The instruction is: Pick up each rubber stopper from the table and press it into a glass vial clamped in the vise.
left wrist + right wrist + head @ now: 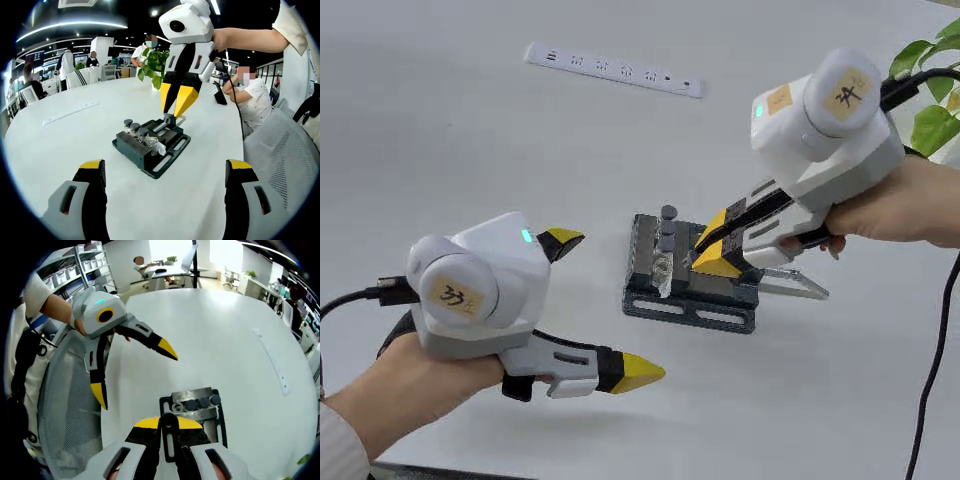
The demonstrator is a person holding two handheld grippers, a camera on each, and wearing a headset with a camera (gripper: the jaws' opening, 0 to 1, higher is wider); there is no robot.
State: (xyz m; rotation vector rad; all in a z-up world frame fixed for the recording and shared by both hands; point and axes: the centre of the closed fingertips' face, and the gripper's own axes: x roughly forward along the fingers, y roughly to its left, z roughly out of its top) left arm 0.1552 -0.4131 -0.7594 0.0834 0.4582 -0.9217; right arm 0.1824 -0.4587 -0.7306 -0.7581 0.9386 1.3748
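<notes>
A small black vise point(692, 296) stands mid-table and clamps a row of glass vials. Three vials carry dark rubber stoppers point(136, 125); the end vial point(154, 145) is clear and open on top. My right gripper point(713, 257) hovers over the vise's handle side, just short of the vials. Its yellow tips are shut on a small dark round stopper point(168, 419). My left gripper point(603, 305) waits left of the vise, jaws wide open with nothing in them. From the left gripper view, the right gripper point(173, 113) hangs above the vise point(150, 150).
A white power strip point(613, 68) lies at the table's far side. A potted plant point(930, 90) stands at the right edge. The vise's metal handle point(792, 285) sticks out to the right. A mesh chair point(280, 145) stands beside the table, and people sit further back.
</notes>
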